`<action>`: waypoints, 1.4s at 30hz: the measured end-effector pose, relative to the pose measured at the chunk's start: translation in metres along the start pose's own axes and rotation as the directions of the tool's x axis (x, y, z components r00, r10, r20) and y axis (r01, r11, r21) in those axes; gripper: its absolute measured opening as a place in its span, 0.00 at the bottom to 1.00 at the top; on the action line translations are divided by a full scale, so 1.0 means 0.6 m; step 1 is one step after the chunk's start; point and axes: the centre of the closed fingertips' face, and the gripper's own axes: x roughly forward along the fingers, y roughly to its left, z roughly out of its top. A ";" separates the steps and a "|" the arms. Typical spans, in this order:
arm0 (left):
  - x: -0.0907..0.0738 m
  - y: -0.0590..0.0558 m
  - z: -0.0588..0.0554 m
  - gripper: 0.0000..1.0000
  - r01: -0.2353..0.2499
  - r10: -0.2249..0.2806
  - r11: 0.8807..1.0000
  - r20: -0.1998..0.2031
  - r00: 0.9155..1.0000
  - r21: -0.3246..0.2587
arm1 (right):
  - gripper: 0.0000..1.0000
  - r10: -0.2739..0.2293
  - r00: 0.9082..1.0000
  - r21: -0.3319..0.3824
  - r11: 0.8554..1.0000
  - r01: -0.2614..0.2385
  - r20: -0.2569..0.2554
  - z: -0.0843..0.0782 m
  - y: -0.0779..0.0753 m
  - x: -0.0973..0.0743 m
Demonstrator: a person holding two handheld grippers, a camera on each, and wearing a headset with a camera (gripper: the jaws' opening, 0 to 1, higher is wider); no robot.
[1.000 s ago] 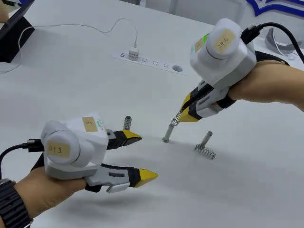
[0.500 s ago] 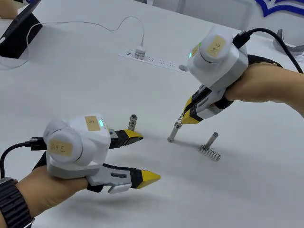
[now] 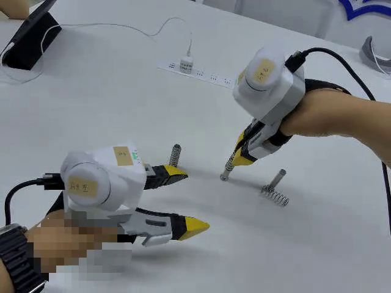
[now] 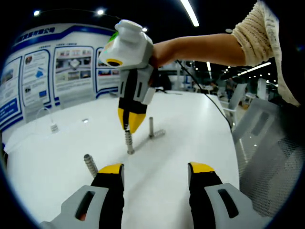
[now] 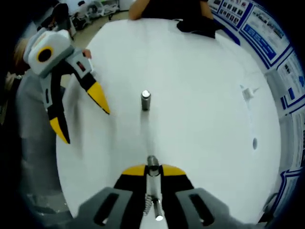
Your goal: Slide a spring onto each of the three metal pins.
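Wire, thin and silvery, wound into a close helix, made up the spring [image 3: 230, 163] that the right gripper [image 3: 239, 160] pinched, its jaws drawn narrow on the upper coils. In the head view the spring slanted down toward seven o'clock over the top of the middle pin [image 3: 225, 176], a short, dull-grey metal rod that stood on the white table [image 3: 110, 110]. In the left gripper view the lower coils ringed the rod's shaft just under the yellow tips. In the right gripper view the rod's round, flat end sat between those tips.

The left gripper [image 3: 192, 200] was at eight o'clock of the middle pin, low over the table. Its jaws were spread wide and held nothing. Both tools had smooth white plastic housings with tan paper labels, and black jaws that ended in pointed yellow tips.

At twelve o'clock of the left gripper's upper tip, just beside it, stood the sprung pin [image 3: 176, 155], upright and sleeved in coils. At three o'clock of the middle pin, apart from it, the bare pin [image 3: 278, 179] leaned. A loose spring [image 3: 276, 197] lay flat at its foot.

Far off, at twelve o'clock, a flat white power strip [image 3: 204, 76] carried a plug and a thin white cable [image 3: 165, 24].
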 end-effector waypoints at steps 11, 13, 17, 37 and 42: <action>0.003 -0.002 0.001 0.54 0.002 -0.002 1.000 -0.001 1.000 -0.001 | 0.12 0.023 1.000 0.011 1.000 -0.022 -0.019 -0.005 0.004 0.032; 0.003 -0.001 0.002 0.54 0.002 -0.002 1.000 -0.002 1.000 -0.001 | 0.12 0.025 0.999 0.012 1.000 -0.025 -0.023 -0.006 0.005 0.036; 0.003 -0.001 0.001 0.54 0.002 -0.002 1.000 -0.003 1.000 -0.002 | 0.13 0.024 1.000 0.018 1.000 -0.024 -0.015 -0.003 0.005 0.035; 0.011 -0.001 0.008 0.54 0.010 -0.010 1.000 -0.002 1.000 0.009 | 0.18 -0.035 0.997 0.073 0.997 0.030 0.065 -0.029 0.012 -0.015; 0.013 0.002 0.010 0.54 0.011 -0.011 1.000 -0.004 1.000 0.013 | 0.19 -0.049 0.994 0.103 0.994 0.039 0.099 -0.040 0.025 -0.032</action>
